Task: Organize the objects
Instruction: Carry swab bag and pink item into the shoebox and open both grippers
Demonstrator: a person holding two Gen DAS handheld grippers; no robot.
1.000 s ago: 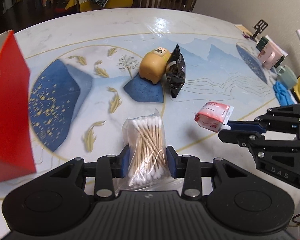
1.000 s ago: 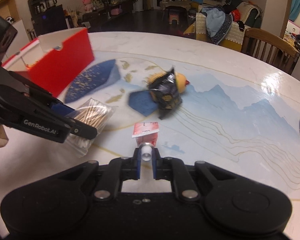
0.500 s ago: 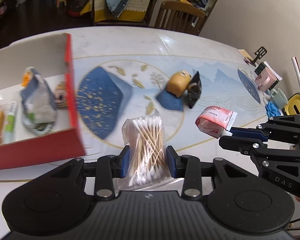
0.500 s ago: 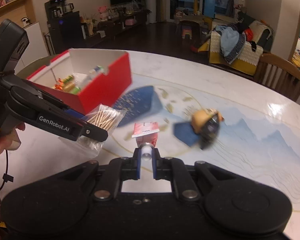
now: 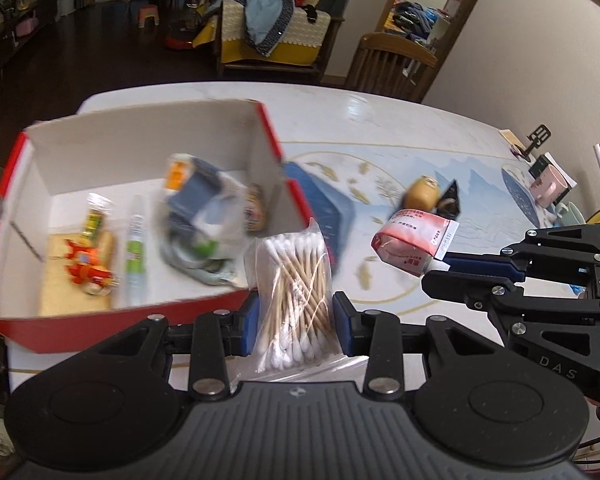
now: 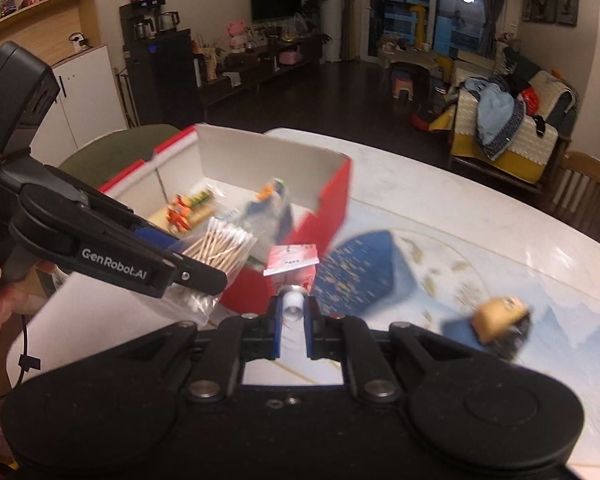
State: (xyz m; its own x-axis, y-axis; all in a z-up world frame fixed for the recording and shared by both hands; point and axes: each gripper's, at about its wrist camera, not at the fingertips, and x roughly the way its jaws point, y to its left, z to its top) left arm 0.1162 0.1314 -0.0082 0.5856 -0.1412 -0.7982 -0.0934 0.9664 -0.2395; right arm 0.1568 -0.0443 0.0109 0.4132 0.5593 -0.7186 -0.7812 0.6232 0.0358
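Now both loads are closing on the red box [image 5: 260,304], newly in view at left: left hand-held gripper [image 5: 294,320] clamping the cotton swab bag [image 5: 296,280], right hand-held gripper [image 6: 293,332] pinching the pink tube's [image 5: 414,240] cap. Drop-off is looking next; counter [image 5: 380,120] leftovers waiting.

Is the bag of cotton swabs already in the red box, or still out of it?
Out. The bag of cotton swabs is clamped in the left hand-held gripper, in front of the red box's near wall, not inside.

Dim indoor light, motion blur, fisheye distortion.
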